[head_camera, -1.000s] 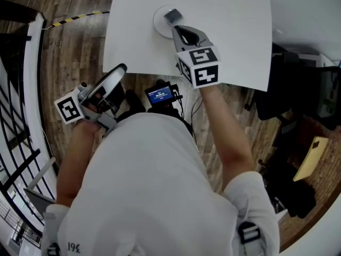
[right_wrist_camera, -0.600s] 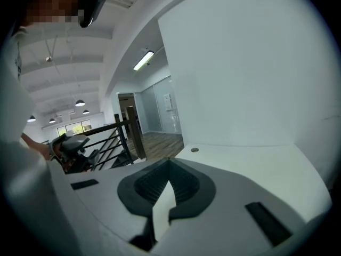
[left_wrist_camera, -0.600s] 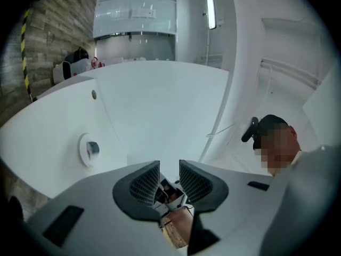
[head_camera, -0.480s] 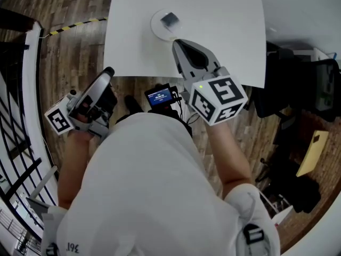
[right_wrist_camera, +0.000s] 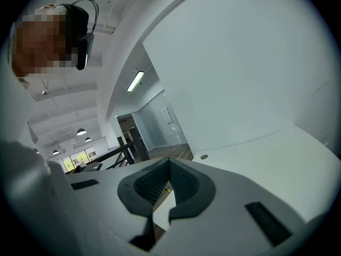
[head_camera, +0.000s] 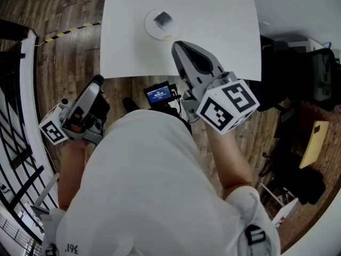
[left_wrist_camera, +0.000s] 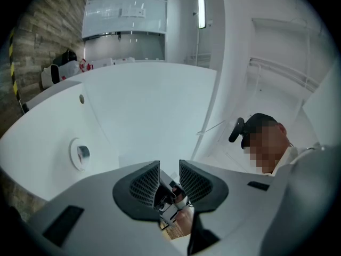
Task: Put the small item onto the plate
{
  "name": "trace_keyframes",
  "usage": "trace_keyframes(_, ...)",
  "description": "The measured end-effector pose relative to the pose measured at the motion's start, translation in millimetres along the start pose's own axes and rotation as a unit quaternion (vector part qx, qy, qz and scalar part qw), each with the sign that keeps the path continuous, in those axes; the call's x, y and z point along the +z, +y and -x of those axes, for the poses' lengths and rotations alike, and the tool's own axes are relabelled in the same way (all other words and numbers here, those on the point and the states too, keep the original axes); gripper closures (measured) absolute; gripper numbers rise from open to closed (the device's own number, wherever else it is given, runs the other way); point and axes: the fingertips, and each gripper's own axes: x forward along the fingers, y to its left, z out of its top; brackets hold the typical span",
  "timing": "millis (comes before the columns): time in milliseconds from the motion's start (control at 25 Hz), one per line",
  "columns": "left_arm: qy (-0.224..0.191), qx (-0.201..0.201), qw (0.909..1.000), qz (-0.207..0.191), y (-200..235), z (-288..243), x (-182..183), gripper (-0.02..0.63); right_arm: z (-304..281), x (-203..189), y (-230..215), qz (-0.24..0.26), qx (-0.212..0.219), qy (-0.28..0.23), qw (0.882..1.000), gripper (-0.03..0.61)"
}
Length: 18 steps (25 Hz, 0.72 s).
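This looks like an open-plan office or lab hall. A white counter (head_camera: 213, 31) stands on wood-plank floor (head_camera: 69, 57). Yellow-black hazard tape (head_camera: 69, 19) and a black railing (head_camera: 21, 121) lie to its left, with glass-walled rooms (right_wrist_camera: 160, 124) and ceiling strip lights (right_wrist_camera: 135, 81) beyond it.

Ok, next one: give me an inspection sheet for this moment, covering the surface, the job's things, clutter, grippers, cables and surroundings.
surface: white table, bare apart from the plate.
job's things: small item lies on the plate.
clutter: nothing seen.
grippers: right gripper shut and empty, by the table's near edge; left gripper jaws slightly apart, nothing held, off the table's side.
cables: dark leads beside the small screen at the person's chest.
surroundings: wood floor, black railing, striped tape on the floor.
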Motion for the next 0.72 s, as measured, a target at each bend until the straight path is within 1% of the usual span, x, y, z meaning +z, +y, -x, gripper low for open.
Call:
trace_keyframes(40, 0.004, -0.003, 1.0000, -0.001, -0.8, -1.8, -0.8, 0.497, -0.4, -0.7, -1.9, -0.015, 0.001, -0.002, 1.000, 0.577)
trace_keyframes(120, 0.010, -0.007, 0.9999, 0.002, -1.3, -4.5, -3.4, 0.497, 0.4, -2.1, -7.0, -0.062, 0.005, -0.009, 0.998, 0.577)
trace_keyframes(200, 0.015, -0.009, 0.9998, 0.010, 0.2, -5.2, -6.3, 0.497, 2.4, -1.8, -13.4, -0.119, 0.007, -0.022, 0.993, 0.577)
trace_keyframes(280, 0.021, -0.011, 0.9996, 0.018, 2.7, -6.0, -9.3, 0.497, 3.3, -2.0, -20.4, -0.153, 0.005, -0.033, 0.988, 0.577)
trace_keyframes(320, 0.026, -0.012, 0.9994, 0.021, 3.8, -7.4, -11.0, 0.497, 3.6, -2.5, -23.1, -0.156, 0.002, -0.034, 0.987, 0.577)
trace_keyframes(480, 0.044, -0.010, 0.9986, 0.026, 8.0, -14.0, -16.2, 0.497, 3.3, -2.1, -26.3, -0.142, -0.006, -0.032, 0.989, 0.577)
trace_keyframes(720, 0.049, -0.008, 0.9982, 0.032, 12.7, -16.6, -14.8, 0.497, -5.7, 3.9, -27.3, -0.132, -0.009, -0.040, 0.990, 0.577)
